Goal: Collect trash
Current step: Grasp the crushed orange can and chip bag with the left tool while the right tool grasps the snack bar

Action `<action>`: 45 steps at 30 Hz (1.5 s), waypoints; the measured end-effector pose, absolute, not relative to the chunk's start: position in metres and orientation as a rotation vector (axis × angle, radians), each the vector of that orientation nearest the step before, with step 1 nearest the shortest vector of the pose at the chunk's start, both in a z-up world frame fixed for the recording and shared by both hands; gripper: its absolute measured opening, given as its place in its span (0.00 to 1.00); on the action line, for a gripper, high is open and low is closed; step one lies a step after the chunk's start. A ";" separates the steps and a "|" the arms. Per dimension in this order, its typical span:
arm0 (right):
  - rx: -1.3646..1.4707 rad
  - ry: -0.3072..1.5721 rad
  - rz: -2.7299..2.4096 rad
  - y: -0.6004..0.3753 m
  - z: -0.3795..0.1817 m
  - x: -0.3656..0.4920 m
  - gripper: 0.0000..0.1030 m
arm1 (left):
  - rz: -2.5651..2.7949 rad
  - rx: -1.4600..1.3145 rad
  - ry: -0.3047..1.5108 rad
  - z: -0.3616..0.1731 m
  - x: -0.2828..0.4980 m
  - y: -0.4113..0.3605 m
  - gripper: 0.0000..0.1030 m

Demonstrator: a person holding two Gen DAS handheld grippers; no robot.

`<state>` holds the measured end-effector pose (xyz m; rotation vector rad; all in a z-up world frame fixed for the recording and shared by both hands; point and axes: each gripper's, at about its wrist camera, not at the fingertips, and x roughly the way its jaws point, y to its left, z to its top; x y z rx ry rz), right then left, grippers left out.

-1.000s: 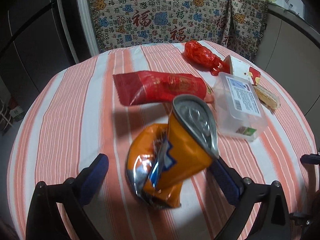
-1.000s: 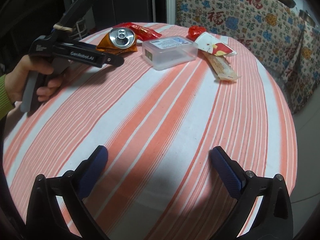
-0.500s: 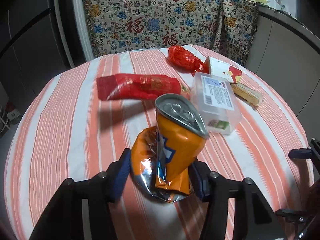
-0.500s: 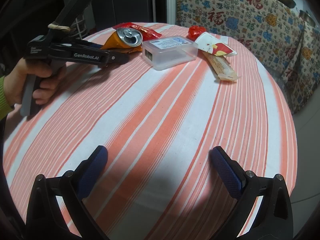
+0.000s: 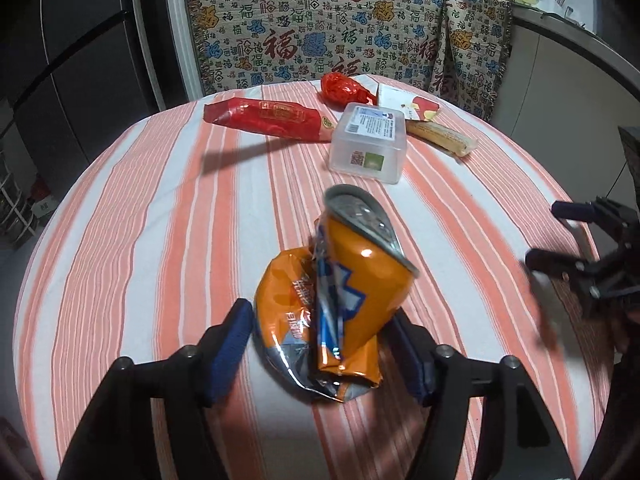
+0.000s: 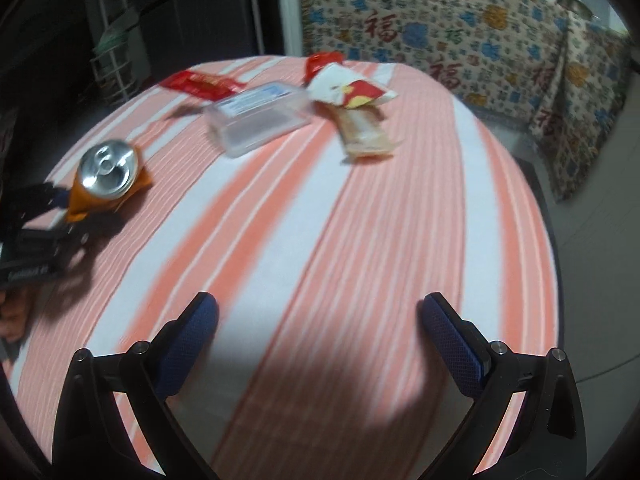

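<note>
A crushed orange drink can (image 5: 340,300) stands tilted between the blue pads of my left gripper (image 5: 320,340). Both pads touch its sides while the jaws are opening slightly. In the right wrist view the same can (image 6: 106,178) sits at the far left with the left gripper (image 6: 44,208) under it. My right gripper (image 6: 320,340) hangs open over bare striped cloth with nothing between its fingers; it also shows at the right edge (image 5: 580,248). Further back lie a long red wrapper (image 5: 268,120), a crumpled red wrapper (image 5: 344,88), a clear plastic box (image 5: 368,140), a white and red packet (image 5: 412,106) and a beige snack wrapper (image 5: 440,136).
The round table wears an orange and white striped cloth (image 5: 120,240). Behind it stands a chair draped in a patterned throw (image 5: 320,32). A dark cabinet (image 5: 80,60) is at the left and a counter (image 5: 560,60) at the right.
My left gripper went from wide open to closed around the can and drew it back from the other trash. The right gripper shifted and rolled; its view is now blurred.
</note>
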<state>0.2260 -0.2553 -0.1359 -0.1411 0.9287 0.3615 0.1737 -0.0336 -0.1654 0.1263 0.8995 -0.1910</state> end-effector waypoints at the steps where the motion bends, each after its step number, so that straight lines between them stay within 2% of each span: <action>1: -0.149 0.937 0.331 -0.258 -0.138 0.231 0.99 | -0.191 0.125 0.901 -0.166 0.174 -0.034 0.70; 3: -0.131 0.935 0.315 -0.266 -0.140 0.240 0.99 | -0.188 0.111 0.906 -0.167 0.176 -0.031 0.74; 12: -0.181 0.936 0.362 -0.249 -0.141 0.311 0.99 | -0.172 0.117 0.904 -0.169 0.174 -0.032 0.78; 15: -0.196 0.918 0.364 -0.238 -0.138 0.338 0.94 | -0.169 0.116 0.903 -0.169 0.173 -0.033 0.78; 18: -0.208 0.901 0.379 -0.231 -0.137 0.352 0.75 | -0.170 0.113 0.904 -0.169 0.174 -0.032 0.79; 20: -0.191 0.895 0.402 -0.231 -0.135 0.352 0.32 | -0.170 0.112 0.904 -0.170 0.174 -0.032 0.79; 22: -0.177 0.903 0.412 -0.232 -0.135 0.341 0.27 | -0.169 0.113 0.904 -0.170 0.174 -0.032 0.79; 36: -0.127 0.996 0.517 -0.236 -0.128 0.200 0.27 | -0.167 0.114 0.904 -0.170 0.173 -0.032 0.79; 39: -0.062 1.017 0.563 -0.244 -0.127 0.191 0.35 | -0.174 0.103 0.904 -0.170 0.172 -0.032 0.79; 41: -0.041 1.018 0.575 -0.249 -0.127 0.189 0.50 | -0.201 0.096 0.904 -0.169 0.168 -0.029 0.78; 45: -0.037 1.019 0.584 -0.255 -0.123 0.190 0.57 | -0.256 0.116 0.904 -0.166 0.149 -0.025 0.78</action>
